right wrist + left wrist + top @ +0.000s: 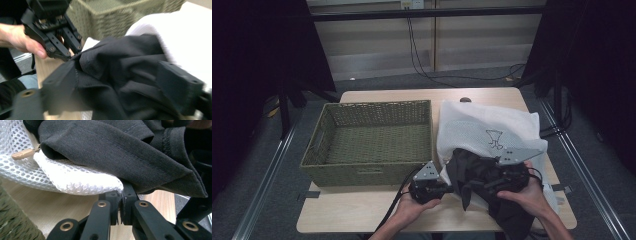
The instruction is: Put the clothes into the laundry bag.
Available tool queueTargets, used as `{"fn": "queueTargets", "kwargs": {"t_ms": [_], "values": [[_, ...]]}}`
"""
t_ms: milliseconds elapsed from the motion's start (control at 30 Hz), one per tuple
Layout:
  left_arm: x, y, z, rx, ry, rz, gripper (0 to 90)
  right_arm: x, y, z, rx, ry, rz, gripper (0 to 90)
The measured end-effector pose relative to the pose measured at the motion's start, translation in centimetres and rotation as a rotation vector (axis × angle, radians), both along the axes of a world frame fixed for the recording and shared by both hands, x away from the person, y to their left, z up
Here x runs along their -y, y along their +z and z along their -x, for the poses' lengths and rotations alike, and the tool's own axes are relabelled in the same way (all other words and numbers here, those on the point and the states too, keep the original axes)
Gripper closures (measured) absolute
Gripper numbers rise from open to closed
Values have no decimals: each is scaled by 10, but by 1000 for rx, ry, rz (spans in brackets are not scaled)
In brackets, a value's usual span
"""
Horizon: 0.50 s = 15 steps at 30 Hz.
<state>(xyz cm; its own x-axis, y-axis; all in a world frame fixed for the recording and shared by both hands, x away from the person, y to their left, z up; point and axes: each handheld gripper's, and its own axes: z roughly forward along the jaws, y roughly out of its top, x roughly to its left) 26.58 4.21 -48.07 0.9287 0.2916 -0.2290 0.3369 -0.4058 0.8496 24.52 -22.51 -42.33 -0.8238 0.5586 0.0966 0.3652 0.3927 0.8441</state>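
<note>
At the table's front right corner the dark garment (477, 175) lies half out of the white mesh bag (484, 127). The left tongs (121, 206) are pressed together, pinching the bag's rim. The right tongs (117, 90) stand spread wide around the cloth, pads not pressing. To do this well, hold the rim steady, close the right tongs on a thick fold, and draw it clear toward the basket (372, 172).

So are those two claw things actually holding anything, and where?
The left gripper pinches the edge of the white mesh bag at its opening. The right gripper stands open around the dark garment, not gripping it.
</note>
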Motion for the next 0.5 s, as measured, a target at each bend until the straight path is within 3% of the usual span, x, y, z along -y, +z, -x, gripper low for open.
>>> {"fn": "queueTargets", "kwargs": {"t_ms": [200,333,400,500], "values": [[-2,1,1,-3,-6,3,876,-16,-22,-18,-46,24,65,29],[-2,2,1,-1,-14,14,879,-19,-39,-20,-30,17,159,50],[-2,2,1,0,-16,16,879,-17,-45,-22,-39,3,161,72],[-1,4,1,-4,-14,31,882,-19,-50,-24,-30,-11,209,148]]}}
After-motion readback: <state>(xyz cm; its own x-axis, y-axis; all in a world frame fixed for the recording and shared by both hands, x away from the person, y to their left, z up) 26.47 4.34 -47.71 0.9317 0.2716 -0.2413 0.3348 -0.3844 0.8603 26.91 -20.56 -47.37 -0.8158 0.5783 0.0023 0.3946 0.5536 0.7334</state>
